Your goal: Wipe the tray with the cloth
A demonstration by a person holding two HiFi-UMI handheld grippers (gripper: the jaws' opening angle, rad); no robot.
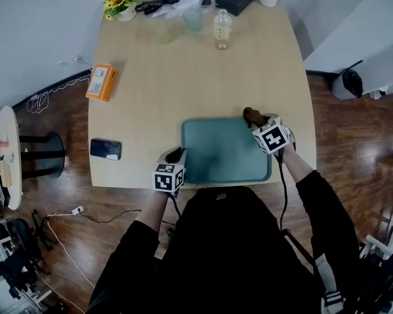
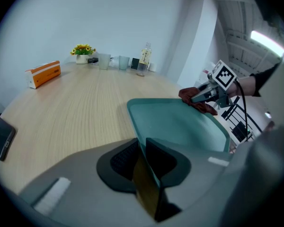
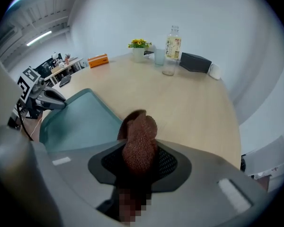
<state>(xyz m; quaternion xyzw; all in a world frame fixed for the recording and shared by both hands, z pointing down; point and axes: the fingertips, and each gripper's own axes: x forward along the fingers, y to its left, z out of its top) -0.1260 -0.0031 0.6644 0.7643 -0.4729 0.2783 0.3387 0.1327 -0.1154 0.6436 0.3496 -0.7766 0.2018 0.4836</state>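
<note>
Near the desk's (image 1: 183, 77) front edge, the tray's (image 1: 226, 156) left rim is clamped in the left gripper (image 1: 179, 156); the cloth (image 1: 253, 116), pinched in the right gripper (image 1: 261, 122), is held at its far-right corner.

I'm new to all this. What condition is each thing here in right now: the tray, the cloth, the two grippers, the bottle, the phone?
Tray: flat on the table, near-left rim clamped.
Cloth: bunched, held at the tray's far right corner.
Left gripper: shut on the tray's rim.
Right gripper: shut on the cloth.
Bottle: upright, capped.
Phone: lying flat, screen dark.
</note>
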